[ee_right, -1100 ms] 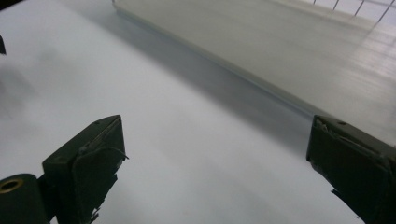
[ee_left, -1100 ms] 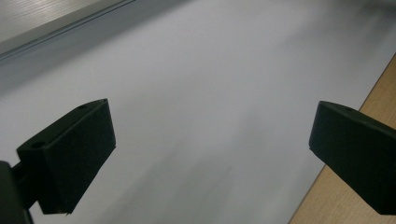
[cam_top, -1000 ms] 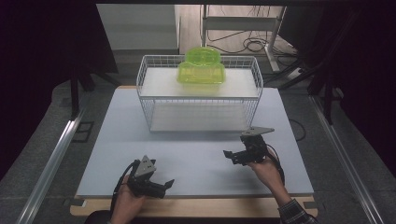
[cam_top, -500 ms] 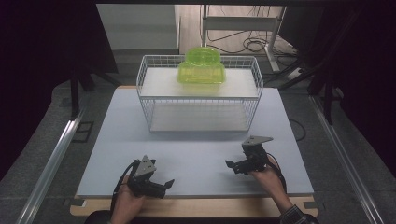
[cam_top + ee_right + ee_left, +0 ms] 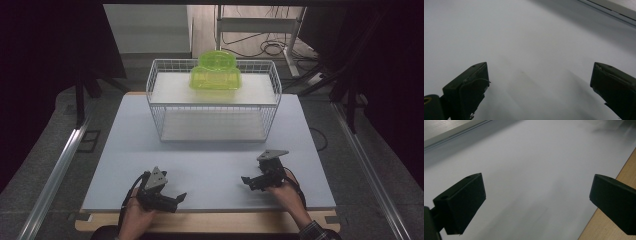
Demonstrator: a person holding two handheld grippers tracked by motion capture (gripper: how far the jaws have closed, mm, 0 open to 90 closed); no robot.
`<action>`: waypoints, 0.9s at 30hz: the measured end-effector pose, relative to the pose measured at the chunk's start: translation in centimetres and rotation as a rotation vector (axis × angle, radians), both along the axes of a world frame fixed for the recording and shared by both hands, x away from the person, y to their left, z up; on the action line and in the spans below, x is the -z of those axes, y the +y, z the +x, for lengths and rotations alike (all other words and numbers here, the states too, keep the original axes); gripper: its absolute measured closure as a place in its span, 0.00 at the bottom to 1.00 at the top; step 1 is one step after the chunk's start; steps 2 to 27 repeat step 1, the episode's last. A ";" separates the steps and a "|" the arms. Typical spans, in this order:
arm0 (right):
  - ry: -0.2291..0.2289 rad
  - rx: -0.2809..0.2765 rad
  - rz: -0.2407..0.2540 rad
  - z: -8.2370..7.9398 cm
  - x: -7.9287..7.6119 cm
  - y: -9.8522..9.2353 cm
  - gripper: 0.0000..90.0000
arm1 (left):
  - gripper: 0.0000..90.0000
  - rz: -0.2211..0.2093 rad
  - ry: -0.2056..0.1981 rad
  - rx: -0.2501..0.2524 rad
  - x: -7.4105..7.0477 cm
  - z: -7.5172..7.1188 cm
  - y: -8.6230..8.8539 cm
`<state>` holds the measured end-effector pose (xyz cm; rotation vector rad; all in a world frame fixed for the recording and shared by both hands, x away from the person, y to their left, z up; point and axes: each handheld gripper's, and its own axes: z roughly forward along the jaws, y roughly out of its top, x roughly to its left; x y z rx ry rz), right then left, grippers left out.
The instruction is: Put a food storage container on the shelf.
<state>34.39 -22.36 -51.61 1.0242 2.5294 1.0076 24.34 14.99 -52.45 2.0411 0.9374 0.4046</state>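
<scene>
A white wire basket (image 5: 214, 102) stands at the far middle of the pale table (image 5: 215, 160). A translucent green plastic container (image 5: 215, 73) sits in it on a white upper shelf. My left gripper (image 5: 176, 199) rests low near the front edge at the left, held by a hand, jaws wide apart with nothing between them (image 5: 536, 205). My right gripper (image 5: 247, 181) lies near the front right, also open and empty (image 5: 539, 87), pointing left across the table.
A wooden strip (image 5: 210, 222) borders the table's front edge. Metal rails (image 5: 55, 175) run along both sides. Cables (image 5: 270, 47) lie on the floor behind the basket. Bare table surface stretches between the grippers and the basket.
The right gripper has drawn back toward the front edge and lowered. The left gripper has stayed put.
</scene>
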 end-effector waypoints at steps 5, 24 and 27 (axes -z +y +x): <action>-0.001 0.001 0.001 0.0 0.0 0.0 0.03 | 0.00 0.000 0.000 0.000 0.0 0.0 0.0; -0.001 0.001 0.001 0.0 0.0 0.0 0.03 | 0.00 0.000 0.000 0.000 0.0 0.0 0.0; -0.001 0.001 0.001 0.0 0.0 0.0 0.03 | 0.00 0.000 0.000 0.000 0.0 0.0 0.0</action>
